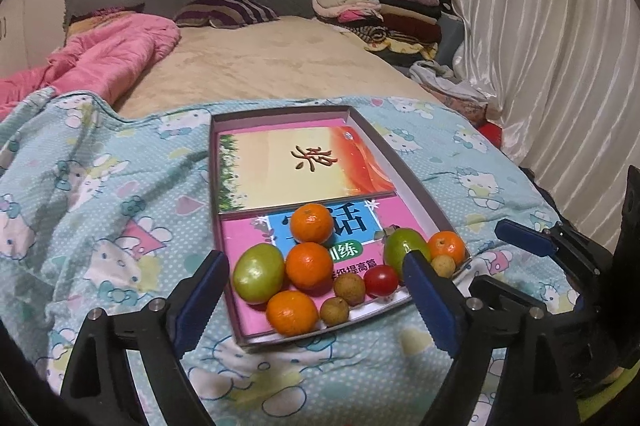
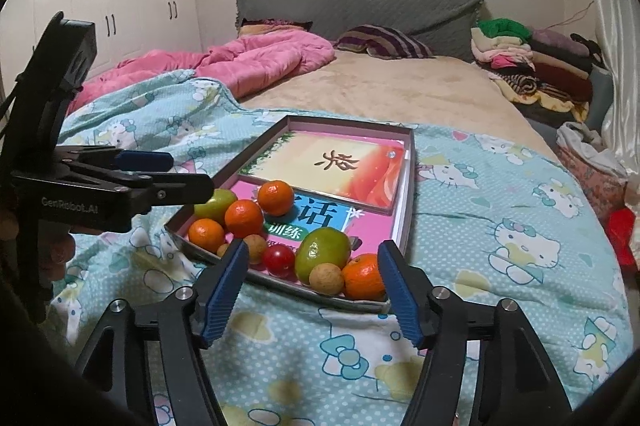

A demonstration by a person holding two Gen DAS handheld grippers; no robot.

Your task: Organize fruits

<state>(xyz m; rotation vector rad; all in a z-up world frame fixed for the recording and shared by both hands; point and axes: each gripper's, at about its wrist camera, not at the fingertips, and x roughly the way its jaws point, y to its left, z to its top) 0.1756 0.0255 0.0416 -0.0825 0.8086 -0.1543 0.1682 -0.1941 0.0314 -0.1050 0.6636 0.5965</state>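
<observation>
A shallow grey box [image 1: 416, 173] [image 2: 410, 185] lies on the bed with two books inside. At its near end lie several mandarins [image 1: 309, 265] [image 2: 243, 218], two green fruits [image 1: 258, 272] [image 2: 323, 254], a red cherry tomato [image 1: 381, 280] [image 2: 279, 260] and brown longans [image 1: 349, 288] [image 2: 327, 278]. My left gripper [image 1: 316, 278] is open and empty, just short of the box's near edge. My right gripper [image 2: 314, 266] is open and empty, at the box's near right corner. Each gripper shows in the other's view, the right [image 1: 524, 232] and the left [image 2: 168, 169].
The box rests on a light blue cartoon-print blanket [image 1: 100, 193] [image 2: 500, 226]. A pink quilt [image 1: 108, 53] [image 2: 260, 61] and a striped pillow [image 2: 384, 41] lie farther back. Folded clothes [image 1: 380, 9] are stacked at the far right by a white curtain [image 1: 552, 45].
</observation>
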